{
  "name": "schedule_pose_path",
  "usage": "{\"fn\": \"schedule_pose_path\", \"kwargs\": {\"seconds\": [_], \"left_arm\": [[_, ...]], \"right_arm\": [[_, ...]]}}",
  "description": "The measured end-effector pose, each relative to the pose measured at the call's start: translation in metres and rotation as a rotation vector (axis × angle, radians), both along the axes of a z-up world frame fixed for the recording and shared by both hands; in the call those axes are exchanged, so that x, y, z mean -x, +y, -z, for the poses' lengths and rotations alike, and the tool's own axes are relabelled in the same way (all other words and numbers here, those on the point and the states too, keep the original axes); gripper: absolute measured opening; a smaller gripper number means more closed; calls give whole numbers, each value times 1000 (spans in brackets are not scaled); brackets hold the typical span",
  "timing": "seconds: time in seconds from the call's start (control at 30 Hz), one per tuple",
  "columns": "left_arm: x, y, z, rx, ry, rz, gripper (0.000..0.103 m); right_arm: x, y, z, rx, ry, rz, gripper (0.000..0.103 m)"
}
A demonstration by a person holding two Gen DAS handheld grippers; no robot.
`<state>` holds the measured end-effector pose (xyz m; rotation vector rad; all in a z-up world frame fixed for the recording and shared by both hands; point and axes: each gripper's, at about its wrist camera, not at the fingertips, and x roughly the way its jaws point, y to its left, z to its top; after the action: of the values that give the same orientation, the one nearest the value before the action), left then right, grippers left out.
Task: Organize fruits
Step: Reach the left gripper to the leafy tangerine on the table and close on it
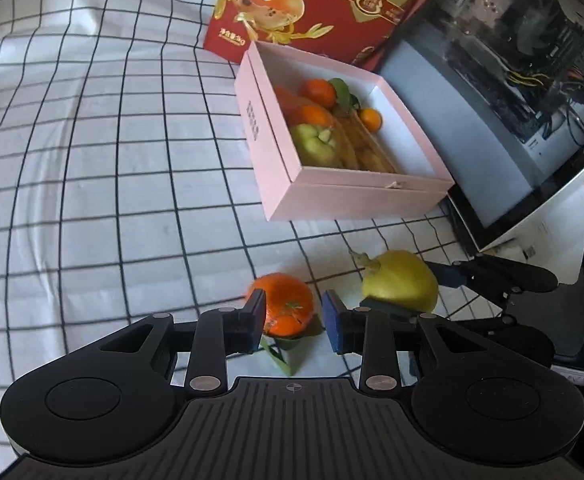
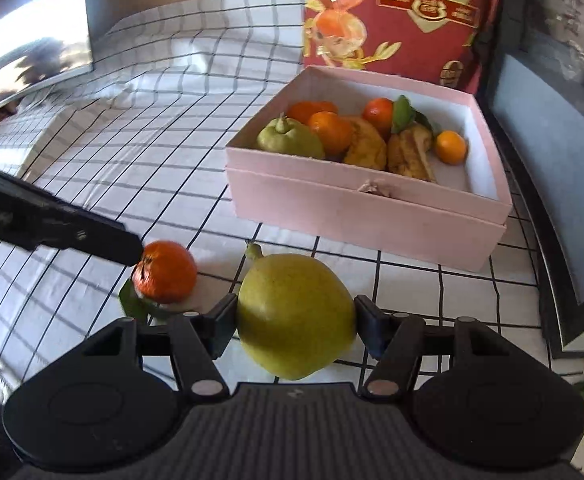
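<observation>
An orange tangerine [image 1: 288, 306] with a green leaf sits between the blue pads of my left gripper [image 1: 293, 314], which is shut on it. In the right wrist view one left finger [image 2: 104, 240] lies against that tangerine [image 2: 166, 272]. My right gripper [image 2: 295, 316] is shut on a large yellow-green pear [image 2: 293, 316], both pads pressed to its sides. The pear [image 1: 401, 280] shows just right of the tangerine in the left wrist view. Both fruits hang low over the checked cloth, in front of an open pink box [image 2: 351, 208] that holds several tangerines, a green pear and brownish fruit.
A red printed carton [image 2: 391, 8] stands behind the pink box [image 1: 351, 196]. A dark glass-sided case [image 1: 491, 80] runs along the right of the box. A screen [image 2: 32, 40] lies at the far left. Checked cloth [image 1: 92, 160] stretches to the left.
</observation>
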<state>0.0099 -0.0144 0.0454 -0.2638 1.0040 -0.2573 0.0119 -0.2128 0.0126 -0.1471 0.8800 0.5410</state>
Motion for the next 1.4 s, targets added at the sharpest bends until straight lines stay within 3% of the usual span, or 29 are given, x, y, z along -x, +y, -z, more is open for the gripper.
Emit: {"fn": "schedule_pose_path", "kwargs": {"seconds": [0.27,0.37,0.6,0.9,1.23,1.3,1.37,1.4], "left_arm": [[9,-1,1,-37,-4,-33,35],[10,0,-2,-48,-14,-36,35],[7,-17,1,-173,-26,24,35],[2,-43,7,-266,-13,110,36],[1,-44,6,-267,-21,100,36],[1,-42,8,-271,-17,92,36],[3,-41,10,-277,-15,90,36],[3,-40,11,-276,-13,92,36]], "right_arm": [[6,20,-15,125,-135,-133,64],[7,25,-15,136,-145,-159,54],[28,-3,-23,68,-135,-83,53],[57,-37,-26,5,-127,40,49],[65,-46,-20,-10,-106,89,49],[65,-49,-20,-20,-98,90,52],[66,-52,-19,-38,-89,101,66],[66,-54,-18,-43,-85,108,68]]}}
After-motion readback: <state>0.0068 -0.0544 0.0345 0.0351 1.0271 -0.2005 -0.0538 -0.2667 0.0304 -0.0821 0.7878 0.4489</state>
